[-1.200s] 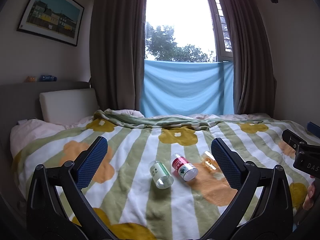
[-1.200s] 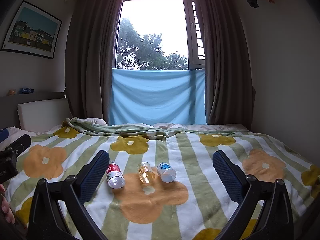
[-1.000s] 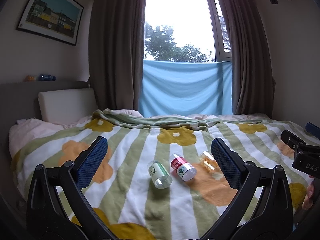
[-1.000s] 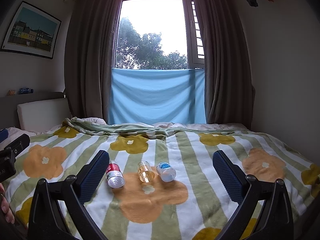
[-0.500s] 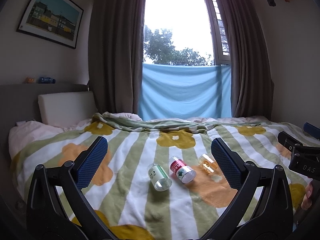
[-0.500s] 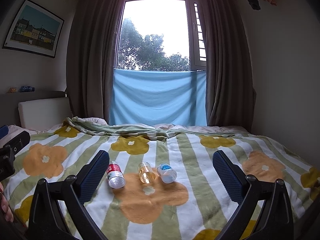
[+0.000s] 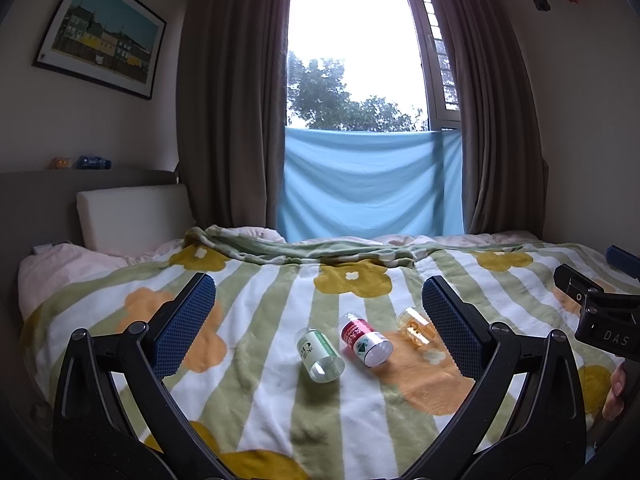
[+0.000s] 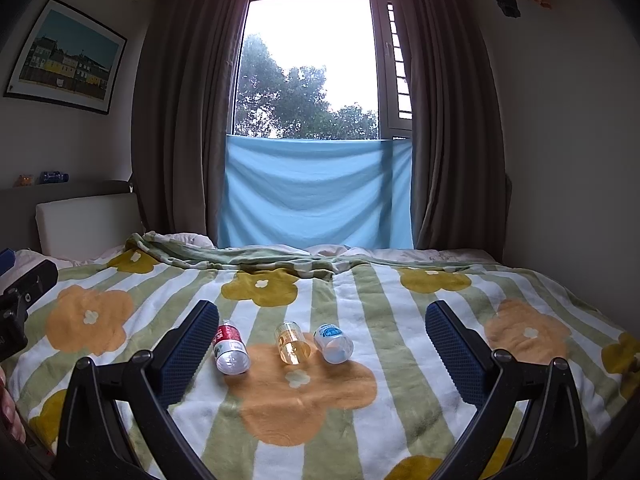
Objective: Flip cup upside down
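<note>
We read this as a home bedroom. A bed (image 8: pixel 520 292) fills the room, covered by a striped blanket (image 7: pixel 280 280) with flower print, a white pillow (image 7: pixel 132 216) and grey headboard (image 7: pixel 36 200) at its left edge. 1 framed picture (image 7: pixel 100 32) hangs on the wall. Brown curtains (image 8: pixel 180 120) flank a window (image 8: pixel 312 64) showing trees, with a blue cloth (image 8: pixel 316 192) across its lower part.

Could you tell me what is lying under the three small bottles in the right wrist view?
A striped floral blanket lies under all three; the bedding beneath it is covered.
</note>
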Demonstrator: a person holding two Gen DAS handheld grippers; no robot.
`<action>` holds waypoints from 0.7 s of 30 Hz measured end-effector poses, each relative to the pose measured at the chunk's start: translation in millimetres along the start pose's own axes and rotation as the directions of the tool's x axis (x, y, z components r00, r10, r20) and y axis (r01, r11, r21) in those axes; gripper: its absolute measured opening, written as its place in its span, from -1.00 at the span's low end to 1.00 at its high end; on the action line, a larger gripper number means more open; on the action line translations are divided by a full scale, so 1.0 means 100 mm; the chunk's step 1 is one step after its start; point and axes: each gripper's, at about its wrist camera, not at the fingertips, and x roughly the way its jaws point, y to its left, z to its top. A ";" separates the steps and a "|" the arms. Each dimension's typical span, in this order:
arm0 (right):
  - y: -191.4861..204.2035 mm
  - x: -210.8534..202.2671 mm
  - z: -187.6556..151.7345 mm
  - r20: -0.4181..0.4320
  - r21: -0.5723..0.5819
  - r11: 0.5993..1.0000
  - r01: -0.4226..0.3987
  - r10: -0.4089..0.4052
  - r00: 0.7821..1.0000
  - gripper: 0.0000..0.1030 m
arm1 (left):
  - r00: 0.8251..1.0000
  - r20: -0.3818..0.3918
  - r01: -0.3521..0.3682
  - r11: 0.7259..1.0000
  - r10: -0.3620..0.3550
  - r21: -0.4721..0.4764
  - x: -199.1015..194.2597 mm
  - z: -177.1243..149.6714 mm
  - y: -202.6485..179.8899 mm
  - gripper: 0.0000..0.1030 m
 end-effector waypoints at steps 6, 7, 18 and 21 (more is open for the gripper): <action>0.01 0.01 -0.01 0.001 0.001 1.000 0.001 -0.001 1.000 1.00 | 1.000 0.001 0.000 1.000 0.000 -0.001 0.00 0.00 0.00 1.00; 0.01 0.01 -0.01 0.000 0.000 1.000 0.000 0.000 1.000 1.00 | 1.000 -0.001 0.001 1.000 -0.001 0.000 0.00 0.00 0.00 1.00; 0.13 0.27 0.14 -0.004 -0.056 0.994 -0.096 0.096 0.995 1.00 | 0.999 -0.049 -0.018 1.000 0.017 -0.002 0.24 0.08 0.10 1.00; 0.24 0.57 0.23 -0.037 -0.097 0.985 -0.144 0.141 0.989 1.00 | 0.997 -0.067 -0.036 0.999 0.036 -0.008 0.32 0.05 0.17 1.00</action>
